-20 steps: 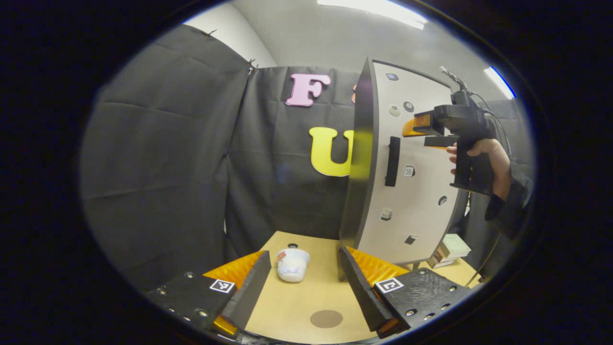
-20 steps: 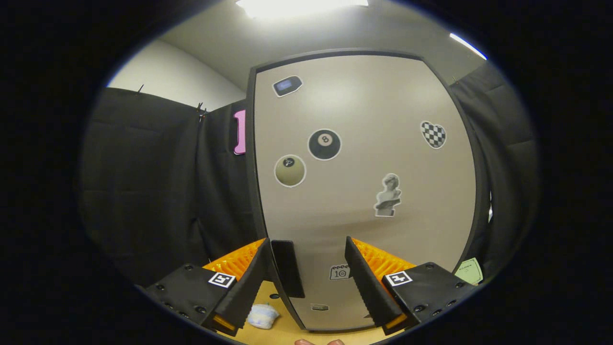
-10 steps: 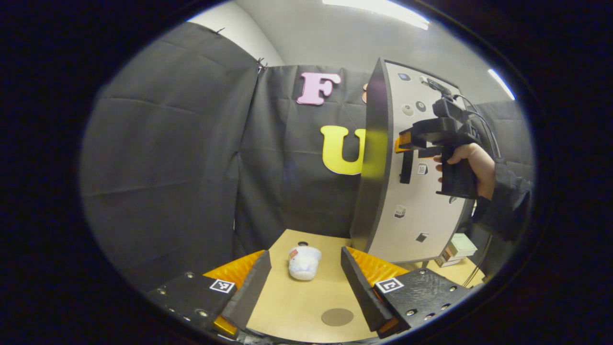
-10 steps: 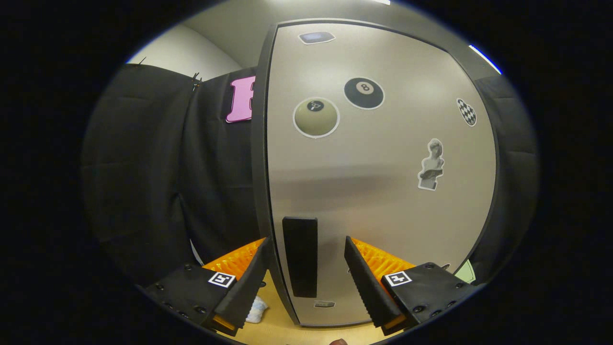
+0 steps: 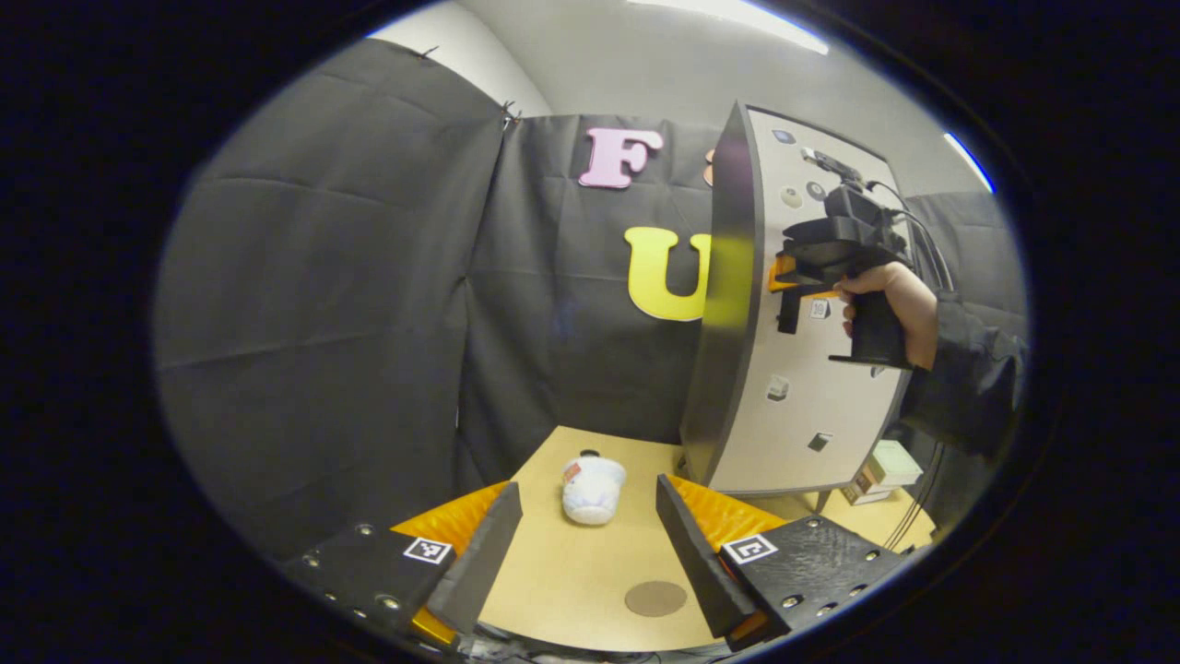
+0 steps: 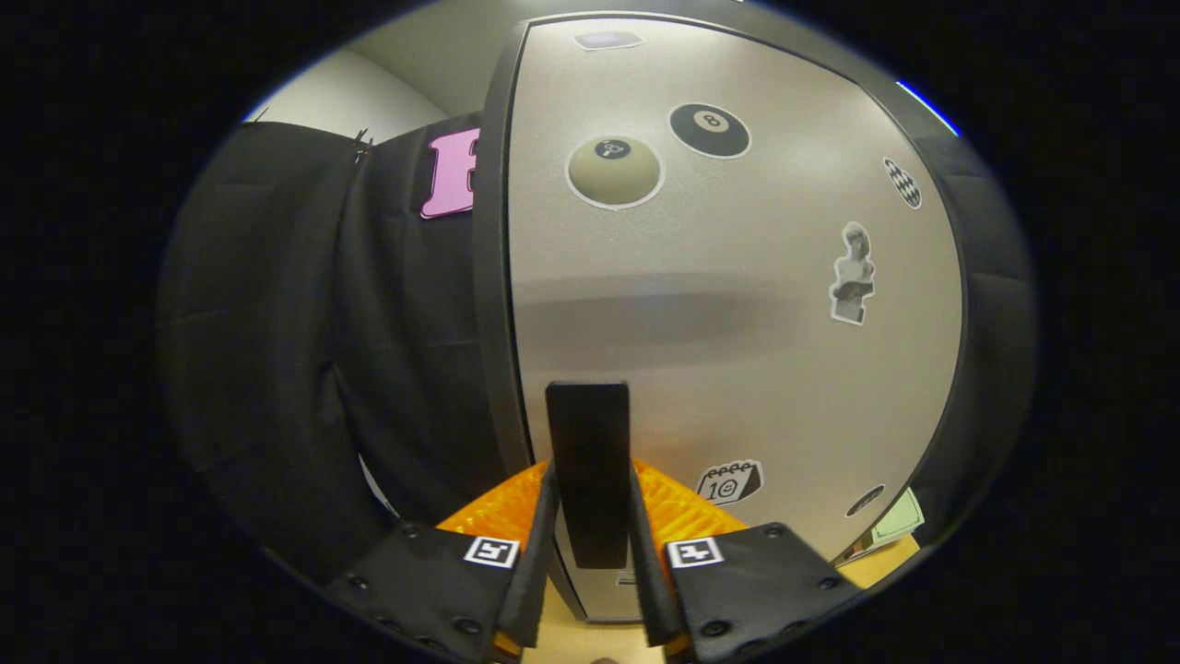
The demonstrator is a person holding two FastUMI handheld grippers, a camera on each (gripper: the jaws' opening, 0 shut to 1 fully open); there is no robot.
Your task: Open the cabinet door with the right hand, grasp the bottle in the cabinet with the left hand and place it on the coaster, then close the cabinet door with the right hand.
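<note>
My right tongs (image 6: pixel 590 563) are clenched on the black handle (image 6: pixel 588 461) of the cabinet door (image 6: pixel 728 304), one finger pressed against each side of it. In the left gripper view the same tongs (image 5: pixel 784 281) sit at the handle, held by my hand (image 5: pixel 899 304), and the door (image 5: pixel 811 369) stands closed. My left tongs (image 5: pixel 585 553) are spread apart and grasping nothing, low over the counter (image 5: pixel 572 581). Beyond them a white bottle (image 5: pixel 592 489) lies on the counter beside the cabinet. The round brown coaster (image 5: pixel 655 598) lies nearer, by the right finger, with nothing on it.
</note>
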